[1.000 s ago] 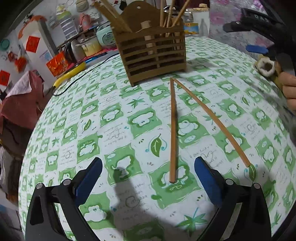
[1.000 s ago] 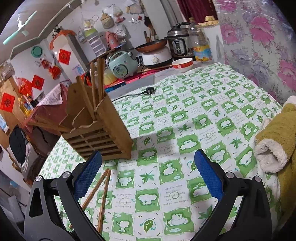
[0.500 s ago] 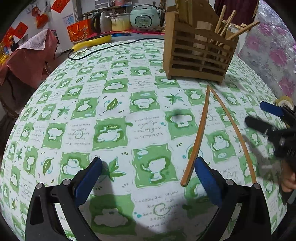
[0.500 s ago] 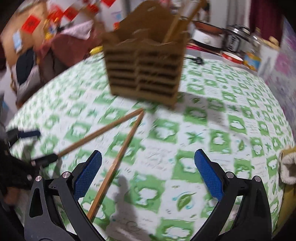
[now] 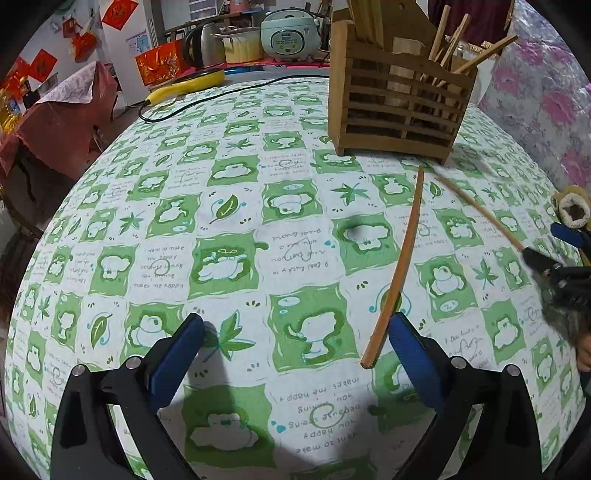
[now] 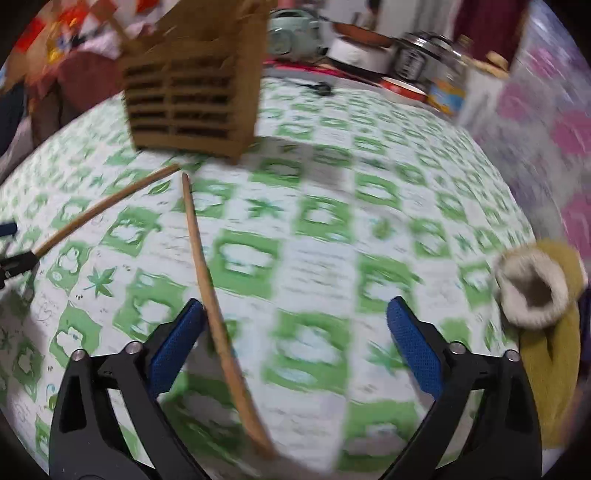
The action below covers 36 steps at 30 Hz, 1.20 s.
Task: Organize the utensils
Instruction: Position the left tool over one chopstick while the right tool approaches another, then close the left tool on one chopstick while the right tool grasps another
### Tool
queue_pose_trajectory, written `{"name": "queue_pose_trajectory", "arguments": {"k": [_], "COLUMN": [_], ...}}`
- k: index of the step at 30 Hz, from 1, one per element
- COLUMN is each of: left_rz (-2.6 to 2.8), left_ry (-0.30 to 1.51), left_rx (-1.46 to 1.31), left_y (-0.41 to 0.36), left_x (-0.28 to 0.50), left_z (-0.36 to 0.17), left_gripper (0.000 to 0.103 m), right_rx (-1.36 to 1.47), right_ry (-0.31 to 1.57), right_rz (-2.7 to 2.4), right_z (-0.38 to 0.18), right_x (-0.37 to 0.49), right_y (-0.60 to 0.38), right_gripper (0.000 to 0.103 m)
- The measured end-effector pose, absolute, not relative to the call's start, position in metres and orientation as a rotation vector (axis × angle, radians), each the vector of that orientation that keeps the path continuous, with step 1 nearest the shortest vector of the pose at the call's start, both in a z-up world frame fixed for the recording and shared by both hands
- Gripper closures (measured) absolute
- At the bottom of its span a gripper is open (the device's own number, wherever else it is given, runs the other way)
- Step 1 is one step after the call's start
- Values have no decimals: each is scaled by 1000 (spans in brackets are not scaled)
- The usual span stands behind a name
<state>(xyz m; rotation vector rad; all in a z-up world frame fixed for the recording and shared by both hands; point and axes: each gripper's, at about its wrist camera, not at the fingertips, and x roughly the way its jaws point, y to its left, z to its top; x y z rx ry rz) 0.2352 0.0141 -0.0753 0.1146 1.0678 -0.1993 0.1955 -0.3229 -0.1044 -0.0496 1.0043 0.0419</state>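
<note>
Green-and-white checked cloth with cartoon bears and leaves covers the round table (image 5: 229,258), and behind it a cluttered counter carries a pale green rice cooker (image 5: 289,34), pots and red paper decorations. Near the table's far edge stands the slatted brown wooden utensil holder (image 5: 397,110), already stocked: several wooden chopsticks lean out of its right compartment, flat wooden pieces rise at its left rear, and a pale cylindrical thing shows through the slats in the middle, though what it is cannot be made out. Two long wooden chopsticks are left on the cloth in front of the holder, their far tips close together and their near ends splayed apart. The nearer chopstick (image 5: 397,269) lies with its end just inside the right finger of the left gripper (image 5: 295,345), whose jaws stand wide apart and hold nothing. The farther chopstick (image 5: 480,210) runs toward the right gripper (image 6: 295,341), whose jaws are likewise apart and empty in its own blurred view; one fingertip sits at that stick's end, contact uncertain. Judging by this, the job is partly done, with these two sticks left to lift and drop in.
</note>
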Motion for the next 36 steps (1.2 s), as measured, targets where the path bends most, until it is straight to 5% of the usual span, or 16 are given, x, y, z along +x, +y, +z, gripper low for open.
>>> {"name": "queue_pose_trajectory", "arguments": {"k": [9,21,28,32,36], "left_rz": [-198,-364,-409,-415,-425], "left_ry": [1047,1007,1028,1036,1032], "left_rx": [152,182,191,209,225], "left_y": [11,17,14,8,5], "left_x": [227,200,193,195,197], "left_z": [-73,-62,-65,-68,-69], "left_gripper": [5,10,29,29,32], "right_rx": [44,-19,-27,-5,-1], "right_ry": [868,905,961,1019,1004], "right_rz": [152,233,249,262,259], "right_z": [-79,-83,-90,-100,-99], "right_x": [147,134,135,139,129], "right_y": [-341,-339,-335,-335,-335], "right_gripper": [15,38,56,83,85]}}
